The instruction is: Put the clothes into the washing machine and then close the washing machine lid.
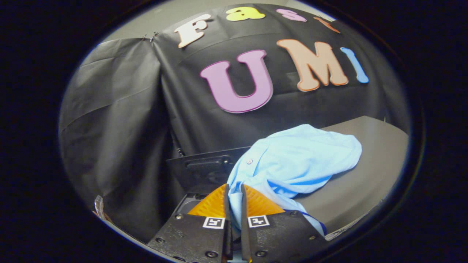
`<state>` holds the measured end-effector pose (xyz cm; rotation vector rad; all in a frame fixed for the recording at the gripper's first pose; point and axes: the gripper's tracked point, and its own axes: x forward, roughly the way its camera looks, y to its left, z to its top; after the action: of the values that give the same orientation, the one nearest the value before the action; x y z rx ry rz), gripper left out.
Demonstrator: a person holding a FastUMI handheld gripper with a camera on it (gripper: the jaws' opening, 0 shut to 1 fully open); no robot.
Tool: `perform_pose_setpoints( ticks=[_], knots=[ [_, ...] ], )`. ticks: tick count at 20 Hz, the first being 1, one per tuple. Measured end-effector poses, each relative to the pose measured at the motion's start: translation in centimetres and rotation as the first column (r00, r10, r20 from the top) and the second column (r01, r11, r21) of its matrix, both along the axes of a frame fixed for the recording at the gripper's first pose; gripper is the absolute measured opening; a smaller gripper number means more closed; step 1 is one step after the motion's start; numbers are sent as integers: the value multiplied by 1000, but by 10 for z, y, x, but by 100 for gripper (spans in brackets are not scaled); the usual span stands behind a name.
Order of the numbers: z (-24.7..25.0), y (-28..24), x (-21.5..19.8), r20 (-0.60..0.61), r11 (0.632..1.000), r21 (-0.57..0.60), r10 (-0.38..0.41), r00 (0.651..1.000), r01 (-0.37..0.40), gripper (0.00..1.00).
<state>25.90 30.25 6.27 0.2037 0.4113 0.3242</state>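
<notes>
A light blue shirt (296, 160) with a small button lies bunched on a dark grey table (369, 171), stretching from the tabletop down to my fingers. My gripper (234, 191) is shut on a fold of that shirt, with the cloth pinched between both fingers and pulled toward me. Just beyond the fingers, to the left of the shirt, stands the washing machine's raised dark lid (206, 170), and a bit of the machine's opening (190, 204) shows below it. The shirt's edge drapes over the lid's right side.
Black cloth walls (117, 138) close off the booth behind and to the left of the machine. The grey table runs on to the right of the shirt. A clear plastic piece (99, 207) shows low beside the left wall.
</notes>
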Motion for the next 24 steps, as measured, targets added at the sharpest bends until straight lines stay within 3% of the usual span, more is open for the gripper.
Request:
perform_pose_setpoints(
  ticks=[5, 9, 15, 24],
  knots=[
    [-57, 72, 4, -95, 991, -26, 130, 987, -133, 9],
    [-106, 97, 10, -195, 987, -4, 159, 968, -163, 60],
    [-103, 109, 22, -187, 985, 21, 173, 967, -172, 61],
    [-83, 96, 43, -138, 992, 33, 126, 982, -123, 61]
  ],
)
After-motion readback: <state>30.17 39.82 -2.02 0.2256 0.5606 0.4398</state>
